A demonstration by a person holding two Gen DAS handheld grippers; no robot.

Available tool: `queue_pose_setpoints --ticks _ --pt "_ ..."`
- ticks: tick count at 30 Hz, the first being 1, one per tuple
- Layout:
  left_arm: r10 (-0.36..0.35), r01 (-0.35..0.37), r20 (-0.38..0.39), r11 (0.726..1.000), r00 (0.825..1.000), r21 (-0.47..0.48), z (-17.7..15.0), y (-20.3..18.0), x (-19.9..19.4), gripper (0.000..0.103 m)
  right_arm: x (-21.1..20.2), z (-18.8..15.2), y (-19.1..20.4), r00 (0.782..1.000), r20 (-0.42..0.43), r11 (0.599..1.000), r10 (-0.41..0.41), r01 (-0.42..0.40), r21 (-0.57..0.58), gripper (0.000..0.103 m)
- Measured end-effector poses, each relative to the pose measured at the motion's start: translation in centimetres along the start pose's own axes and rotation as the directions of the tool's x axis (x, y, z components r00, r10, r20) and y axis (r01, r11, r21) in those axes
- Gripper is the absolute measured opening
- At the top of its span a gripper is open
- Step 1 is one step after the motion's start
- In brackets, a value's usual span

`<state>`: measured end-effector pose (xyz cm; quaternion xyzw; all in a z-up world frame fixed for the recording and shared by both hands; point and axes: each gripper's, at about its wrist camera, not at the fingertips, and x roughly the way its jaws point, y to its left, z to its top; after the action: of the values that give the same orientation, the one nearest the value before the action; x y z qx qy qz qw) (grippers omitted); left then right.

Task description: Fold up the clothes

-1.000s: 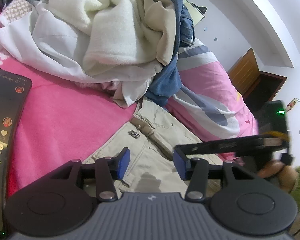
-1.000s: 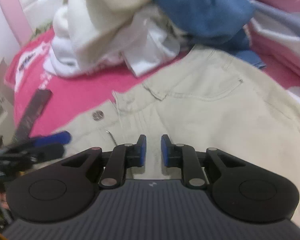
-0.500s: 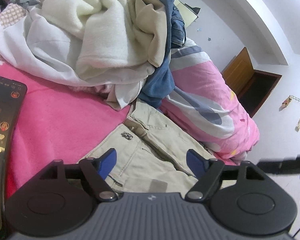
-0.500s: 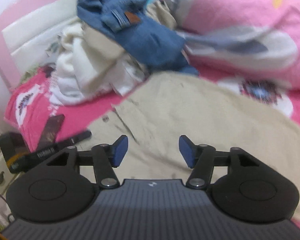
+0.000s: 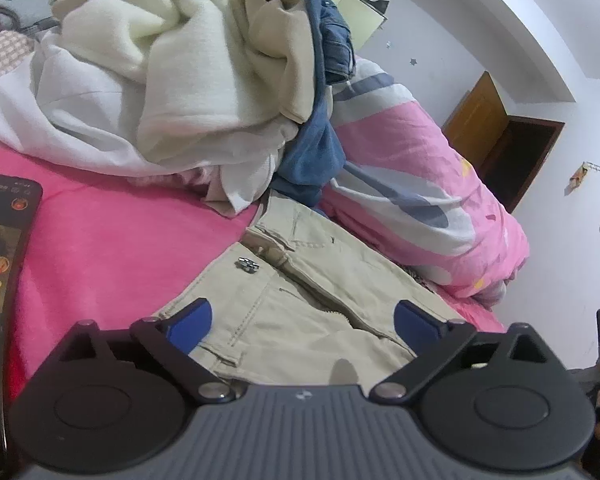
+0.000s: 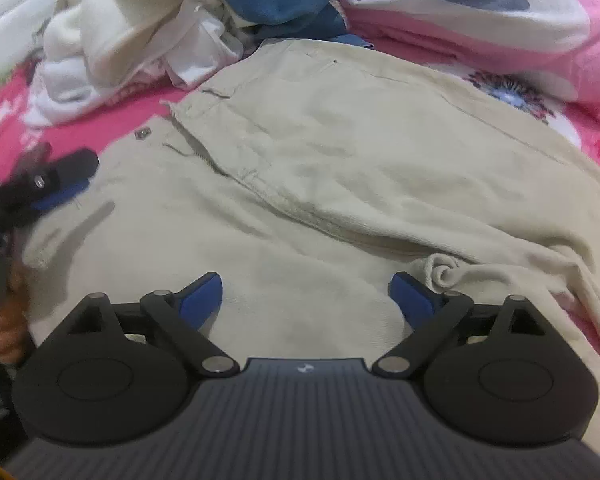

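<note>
Both tools' jaws have just been opening: the left tool [image 5: 302, 322] and right tool [image 6: 306, 296] are now gaping wide, gripping nothing. The beige trousers [image 6: 340, 160] are lying spread on the bed [image 5: 112, 240], waistband toward the clothes pile [image 5: 172, 80]. Each tool should be pinching an edge squarely before folding.

Around the bed

We see a pink sheet [image 5: 112, 248] with a lit phone [image 5: 0, 280] lying at its left edge, a rolled pink quilt [image 5: 420, 184] with white and grey-blue patches on the right, and a brown wooden door [image 5: 480, 120] standing open in the white wall [image 5: 480, 32] behind.
</note>
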<state>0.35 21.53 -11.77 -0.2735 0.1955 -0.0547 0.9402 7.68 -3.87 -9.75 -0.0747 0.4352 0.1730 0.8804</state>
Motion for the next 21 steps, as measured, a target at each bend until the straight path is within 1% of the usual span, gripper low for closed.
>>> queue_pose_setpoints --ticks 3,6,12,21 --pt "-0.006 0.006 -0.002 1.0 1.0 0.004 0.0 0.0 0.0 0.103 0.2 -0.4 0.4 1.0 0.014 1.0 -0.005 0.005 0.001 0.102" --pt "0.0 0.0 -0.005 1.0 1.0 0.015 -0.1 -0.2 0.1 0.103 0.3 -0.7 0.4 1.0 0.023 1.0 -0.004 0.003 0.022 0.102" --pt "0.044 -0.043 -0.01 0.997 0.999 0.066 -0.3 -1.0 0.1 0.103 0.5 -1.1 0.5 0.999 0.047 0.998 -0.017 0.015 0.062 0.102" --pt "0.116 -0.112 -0.023 0.983 0.993 0.145 -0.8 -2.3 0.2 0.103 0.5 -1.4 0.6 0.998 0.062 0.998 -0.022 0.018 0.063 0.102"
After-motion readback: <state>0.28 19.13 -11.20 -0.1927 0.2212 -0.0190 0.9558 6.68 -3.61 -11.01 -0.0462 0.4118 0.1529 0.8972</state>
